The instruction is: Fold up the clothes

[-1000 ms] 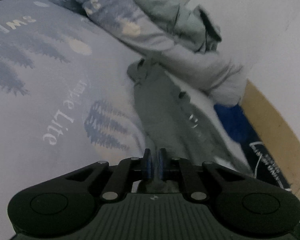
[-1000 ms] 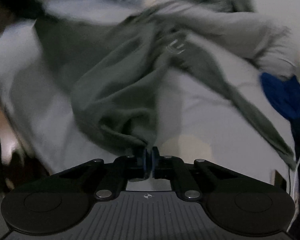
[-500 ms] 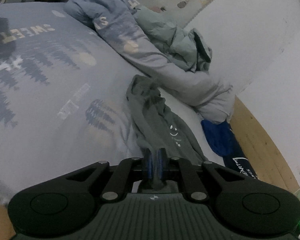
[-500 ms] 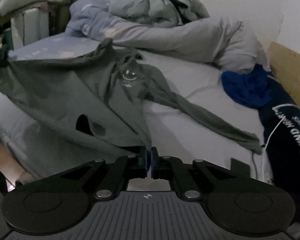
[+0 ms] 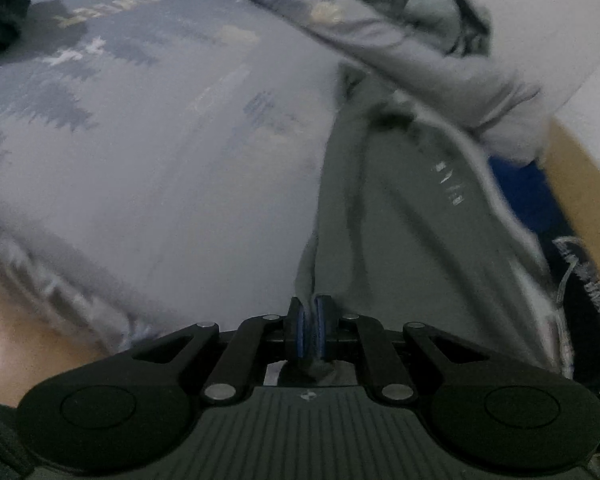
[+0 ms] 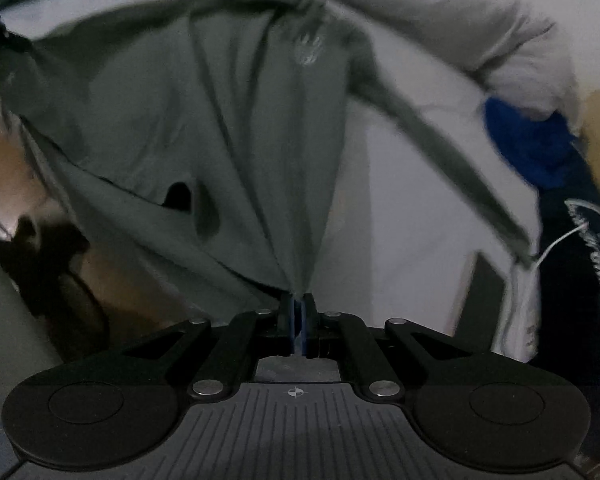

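A dark grey long-sleeved shirt (image 6: 204, 120) with a small white print on its chest is stretched between my two grippers over the bed. My right gripper (image 6: 298, 312) is shut on the shirt's hem, and the cloth fans out from it. One sleeve (image 6: 452, 160) trails to the right across the white sheet. My left gripper (image 5: 309, 316) is shut on another part of the same shirt (image 5: 400, 220), which runs away from it toward the bunched duvet. Both views are blurred by motion.
A bunched grey-blue duvet (image 5: 420, 40) lies at the back of the bed. A patterned blue sheet (image 5: 140, 120) covers the left side. A blue garment (image 6: 528, 140) and a dark navy printed garment (image 6: 588, 264) lie right, by the wooden bed frame (image 5: 580, 168). The wooden floor (image 5: 16, 320) shows below.
Both grippers have moved with the shirt held in them. The shirt now hangs closer and tauter in front of the right gripper. Both views have gone blurry again.
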A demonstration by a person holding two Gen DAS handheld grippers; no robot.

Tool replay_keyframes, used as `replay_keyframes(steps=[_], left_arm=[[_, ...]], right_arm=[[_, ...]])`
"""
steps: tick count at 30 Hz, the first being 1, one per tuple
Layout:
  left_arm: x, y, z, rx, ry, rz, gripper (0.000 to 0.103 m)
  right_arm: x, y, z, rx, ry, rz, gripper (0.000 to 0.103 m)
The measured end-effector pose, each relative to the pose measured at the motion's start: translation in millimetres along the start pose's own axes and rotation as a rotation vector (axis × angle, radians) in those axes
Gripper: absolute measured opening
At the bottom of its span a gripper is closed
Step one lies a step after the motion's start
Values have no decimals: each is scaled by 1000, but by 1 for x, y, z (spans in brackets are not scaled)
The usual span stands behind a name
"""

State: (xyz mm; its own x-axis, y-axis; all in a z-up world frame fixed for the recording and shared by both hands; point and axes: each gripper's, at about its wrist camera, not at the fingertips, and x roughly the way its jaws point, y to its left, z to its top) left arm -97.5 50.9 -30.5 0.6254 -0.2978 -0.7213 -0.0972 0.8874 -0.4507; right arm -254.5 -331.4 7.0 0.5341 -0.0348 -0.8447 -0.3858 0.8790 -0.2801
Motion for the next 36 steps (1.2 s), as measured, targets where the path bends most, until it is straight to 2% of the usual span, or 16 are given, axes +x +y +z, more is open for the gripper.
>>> replay_keyframes(steps=[3,6,9,11,15,18,19,23,24,27,29,36], left_arm=[[2,1,-2,46,25,42,10],[1,2,-4,65,37,85,12],[-2,2,-5,75,19,110,15],[-5,1,-5,79,-4,120,24],[-11,-1,-7,86,-49,140,30],[-18,-4,-9,93,-83,111,40],[-20,-5,-9,95,-92,97,46],[-18,-5,-8,102,-94,103,49],[-15,-5,-8,101,-91,106,49],[-12,-3,-8,92,-83,111,49],[-12,-4,-8,92,-84,115,49],[-11,-4,-7,71,-89,97,49]], right_arm=[[20,8,-6,-19,80,21,4],[20,8,-13,-14,133,20,7],[6,8,-18,-9,110,-22,11],[-8,11,-15,1,30,-21,15],[-6,41,-2,-50,-87,43,48],[14,70,7,-145,-100,61,50],[19,77,10,-167,-108,70,50],[38,95,23,-243,-145,48,47],[41,98,25,-249,-151,34,42],[50,99,27,-237,-134,6,1],[51,99,25,-276,-98,34,1],[28,121,18,-392,-82,107,1]])
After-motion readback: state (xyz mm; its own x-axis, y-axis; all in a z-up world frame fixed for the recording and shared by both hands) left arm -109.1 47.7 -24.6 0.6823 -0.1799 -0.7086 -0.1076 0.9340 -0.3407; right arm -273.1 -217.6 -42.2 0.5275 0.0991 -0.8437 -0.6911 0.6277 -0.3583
